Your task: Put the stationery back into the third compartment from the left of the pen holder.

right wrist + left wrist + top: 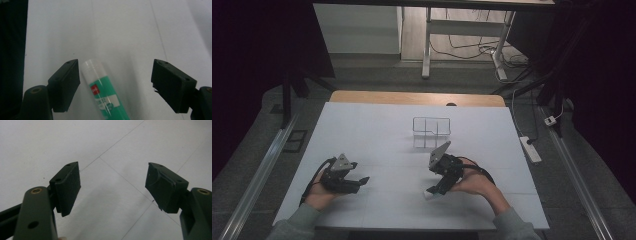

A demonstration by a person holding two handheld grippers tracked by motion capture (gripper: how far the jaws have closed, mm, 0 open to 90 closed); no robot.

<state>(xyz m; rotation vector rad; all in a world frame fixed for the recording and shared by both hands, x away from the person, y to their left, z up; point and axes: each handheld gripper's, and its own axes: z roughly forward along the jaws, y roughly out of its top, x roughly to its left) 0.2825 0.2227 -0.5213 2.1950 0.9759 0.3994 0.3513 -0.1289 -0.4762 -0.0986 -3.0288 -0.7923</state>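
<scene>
A white sheet covered the counter (362, 130), leaving a strip of pale wood (412, 97) bare along the far edge. Grey floor (377, 75) lay around it, with metal rails (257, 175) running near to far on both sides. Beyond stood a white desk frame (428, 45) over tangled cables (472, 47). A power strip (530, 149) lay at right. Dark drapes, possibly curtains (257, 45), closed both flanks under dim light.

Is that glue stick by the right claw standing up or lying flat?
Lying flat. The glue stick rests lengthwise on the white table, between the open jaws of the right claw, close beside one pad; neither visibly presses it.
</scene>
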